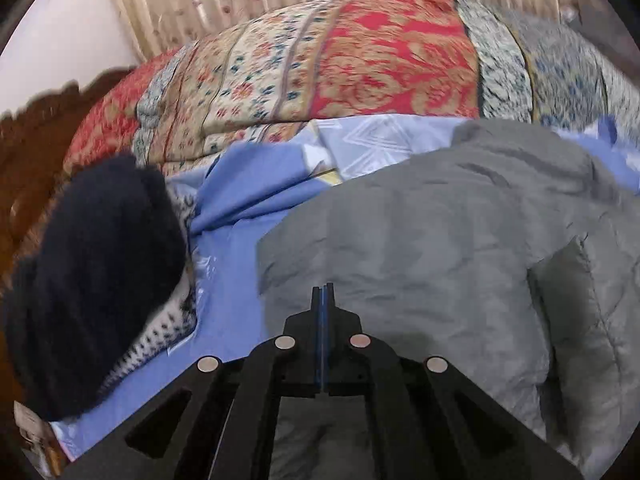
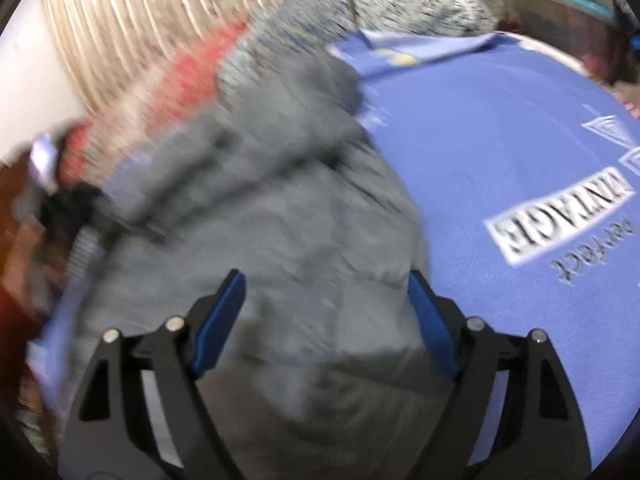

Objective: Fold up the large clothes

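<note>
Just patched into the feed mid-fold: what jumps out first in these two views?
A puffy grey jacket fills the middle of both views, spread on a blue sheet. Behind it a red and cream patterned quilt is heaped against the curtain, and a dark fuzzy garment lies at the left. The left tool is shut above the jacket, nothing visibly between its fingers; the right tool hangs wide open over it.

Left gripper point(image 1: 323, 292) fingers pressed together; right gripper point(image 2: 326, 284) fingers spread wide.
</note>
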The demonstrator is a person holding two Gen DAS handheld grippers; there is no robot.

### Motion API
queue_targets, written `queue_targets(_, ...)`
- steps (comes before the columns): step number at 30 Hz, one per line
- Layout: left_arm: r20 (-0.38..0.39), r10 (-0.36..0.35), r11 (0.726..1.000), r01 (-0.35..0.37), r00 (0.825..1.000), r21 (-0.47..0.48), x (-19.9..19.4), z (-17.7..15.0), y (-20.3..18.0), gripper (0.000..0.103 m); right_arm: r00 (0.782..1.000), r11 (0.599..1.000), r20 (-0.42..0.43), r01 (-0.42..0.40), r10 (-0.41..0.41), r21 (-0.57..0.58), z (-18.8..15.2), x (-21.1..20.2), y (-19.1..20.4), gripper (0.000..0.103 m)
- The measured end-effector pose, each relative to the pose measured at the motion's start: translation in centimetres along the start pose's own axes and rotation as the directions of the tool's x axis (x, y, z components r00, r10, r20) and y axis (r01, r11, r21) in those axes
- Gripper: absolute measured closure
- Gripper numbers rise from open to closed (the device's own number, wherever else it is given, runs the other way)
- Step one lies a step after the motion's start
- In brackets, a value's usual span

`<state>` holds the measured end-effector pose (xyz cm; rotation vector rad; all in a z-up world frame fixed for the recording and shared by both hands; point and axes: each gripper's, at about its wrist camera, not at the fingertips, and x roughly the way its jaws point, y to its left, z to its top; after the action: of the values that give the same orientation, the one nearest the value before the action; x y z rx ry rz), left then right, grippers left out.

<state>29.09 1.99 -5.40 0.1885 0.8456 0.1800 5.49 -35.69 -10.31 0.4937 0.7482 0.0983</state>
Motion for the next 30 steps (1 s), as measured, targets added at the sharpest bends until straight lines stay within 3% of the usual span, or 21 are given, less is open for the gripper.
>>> queue_targets(1, 0.017, -0.013, 1.000, 0.013, 1.000, 0.011, -0.5, -0.6, 0.5, 0.080, 0.998, 0.998, 0.000, -0.062, 0.062, 0.019, 0.8, -0.3, 0.4, 0.025)
queue_targets(2, 0.025, -0.030, 0.999, 0.030, 0.999, 0.022, -0.9, -1.2, 0.7, 0.080, 0.985, 0.984, -0.003, -0.171, 0.171, 0.051, 2.0, -0.4, 1.2, 0.029)
queue_targets(4, 0.029, -0.089, 0.996, 0.089, 0.996, 0.031, -1.7, -2.4, 1.3, 0.080, 0.958, 0.954, -0.009, -0.283, 0.285, 0.098, 3.8, 0.5, 2.2, 0.041)
queue_targets(6, 0.020, -0.165, 0.986, 0.164, 0.986, 0.031, -2.4, -3.4, 1.6, 0.080, 0.934, 0.920, -0.042, -0.340, 0.354, 0.195, 5.5, 3.2, 2.9, 0.061)
queue_targets(8, 0.017, -0.227, 0.973, 0.226, 0.974, 0.039, -3.4, -4.4, 1.8, 0.080, 0.931, 0.904, -0.064, -0.331, 0.360, 0.272, 6.6, 5.9, 3.1, 0.061)
queue_targets(9, 0.019, -0.247, 0.968, 0.246, 0.969, 0.047, -4.0, -4.9, 2.2, 0.080, 0.941, 0.910, -0.063, -0.302, 0.332, 0.285, 7.3, 7.1, 3.3, 0.061)
queue_targets(13, 0.046, -0.279, 0.959, 0.276, 0.959, 0.065, -4.6, -5.2, 4.1, 0.080, 0.958, 0.919, -0.035, -0.263, 0.286, 0.293, 9.1, 7.9, 4.4, 0.061)
queue_targets(15, 0.050, -0.291, 0.956, 0.289, 0.955, 0.044, -4.8, -5.5, 5.7, 0.080, 0.974, 0.940, -0.084, -0.180, 0.212, 0.290, 9.3, 8.6, 5.1, 0.061)
queue_targets(17, 0.047, -0.310, 0.951, 0.310, 0.950, 0.003, -4.8, -5.8, 7.1, 0.080, 0.973, 0.933, -0.104, -0.161, 0.204, 0.320, 9.2, 9.8, 5.2, 0.061)
queue_targets(18, 0.045, -0.326, 0.944, 0.328, 0.944, -0.030, -4.7, -6.0, 8.1, 0.080, 0.970, 0.926, -0.116, -0.164, 0.215, 0.339, 9.2, 10.7, 5.3, 0.069)
queue_targets(20, 0.045, -0.344, 0.935, 0.347, 0.938, -0.073, -4.8, -6.3, 9.6, 0.080, 0.964, 0.919, -0.126, -0.178, 0.234, 0.351, 9.7, 11.7, 6.2, 0.102)
queue_targets(21, 0.047, -0.347, 0.932, 0.350, 0.937, -0.088, -4.8, -6.5, 10.3, 0.080, 0.967, 0.923, -0.095, -0.194, 0.238, 0.331, 10.6, 11.5, 7.6, 0.102)
queue_targets(23, 0.059, -0.337, 0.934, 0.341, 0.940, -0.107, -4.9, -6.9, 11.8, 0.080, 0.977, 0.960, 0.025, -0.211, 0.210, 0.182, 13.4, 9.6, 12.0, 0.102)
queue_targets(26, 0.078, -0.326, 0.932, 0.334, 0.942, -0.142, -5.1, -7.1, 13.9, 0.080, 0.958, 0.978, 0.198, -0.207, 0.207, -0.021, 16.1, 6.7, 18.4, 0.102)
queue_targets(28, 0.100, -0.326, 0.922, 0.340, 0.940, -0.184, -5.3, -7.2, 15.6, 0.080, 0.928, 0.963, 0.314, -0.130, 0.202, -0.234, 16.2, 5.0, 24.4, 0.102)
queue_targets(30, 0.114, -0.326, 0.913, 0.344, 0.938, -0.218, -5.1, -7.4, 16.9, 0.080, 0.923, 0.913, 0.293, -0.121, 0.247, -0.390, 14.5, 5.8, 29.0, 0.102)
